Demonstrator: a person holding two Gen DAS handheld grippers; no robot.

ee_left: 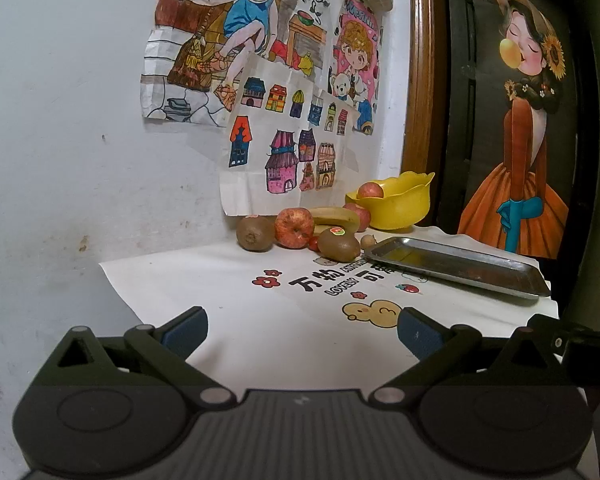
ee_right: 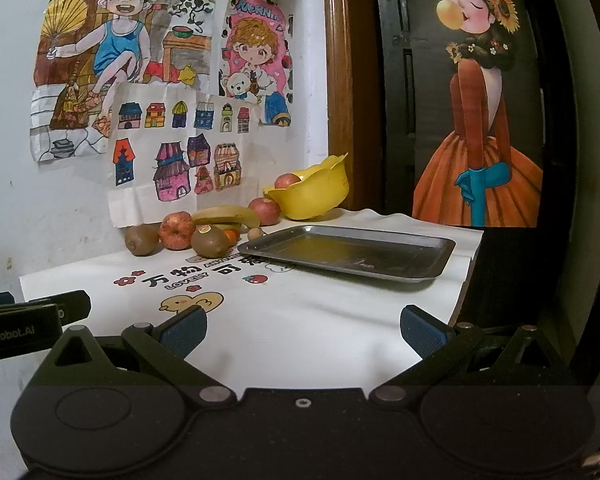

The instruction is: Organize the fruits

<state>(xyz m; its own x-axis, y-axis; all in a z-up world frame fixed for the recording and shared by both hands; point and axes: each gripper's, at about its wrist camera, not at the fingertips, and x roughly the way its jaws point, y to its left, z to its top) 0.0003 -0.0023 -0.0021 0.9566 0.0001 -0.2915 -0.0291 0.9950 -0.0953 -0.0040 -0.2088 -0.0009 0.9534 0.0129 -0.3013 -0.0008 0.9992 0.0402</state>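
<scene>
Fruit lies in a heap at the back of the white cloth: two kiwis (ee_left: 255, 233) (ee_left: 339, 244), a red apple (ee_left: 294, 227), a banana (ee_left: 334, 217), another apple (ee_left: 360, 214) behind it. A yellow bowl (ee_left: 400, 204) holds one more apple (ee_left: 371, 191). An empty metal tray (ee_left: 456, 266) lies to the right. In the right wrist view the same apple (ee_right: 177, 230), stickered kiwi (ee_right: 211, 241), banana (ee_right: 228, 215), bowl (ee_right: 314, 192) and tray (ee_right: 348, 252) appear. My left gripper (ee_left: 302, 334) and right gripper (ee_right: 303, 332) are both open, empty, well short of the fruit.
The table stands in a corner: a white wall with children's drawings (ee_left: 260, 80) at the back and left, a dark door with a painted figure (ee_right: 480, 120) on the right. The cloth's right edge (ee_right: 466, 276) ends just past the tray.
</scene>
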